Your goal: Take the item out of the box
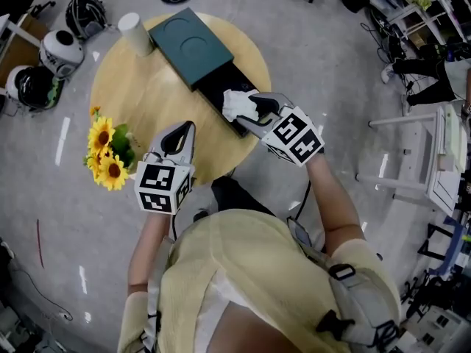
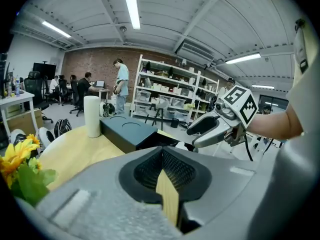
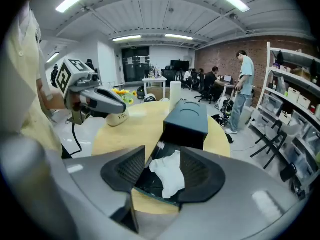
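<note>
1. Head view: on the round wooden desk (image 1: 147,101) sits a dark box (image 1: 193,46) with its inner tray (image 1: 217,87) already slid out toward the person. The white crumpled item (image 1: 237,104) lies in that tray. The right tool (image 1: 249,109) is right there at it, tips at the item's edge. The left tool (image 1: 182,132) hangs over bare desk, well apart from the box, near the sunflowers (image 1: 107,153).

2. Left gripper view: the left tool (image 2: 162,156) has its jaws drawn together with nothing between them, only desk wood showing below. Ahead, the box (image 2: 127,131) stands beside a white cylinder (image 2: 92,115), and the right tool (image 2: 192,137) dips toward the open tray.

3. Right gripper view: here's the action. The right tool (image 3: 162,171) has its jaws spread wide, and the white crumpled item (image 3: 169,176) sits between them, resting in the tray (image 3: 145,186). The pads do not look pressed onto it.

4. Progress, as a judgement: the opening is done and the reach is nearly done. The grasp, the lift and getting the item clear of the box are all left.
</note>
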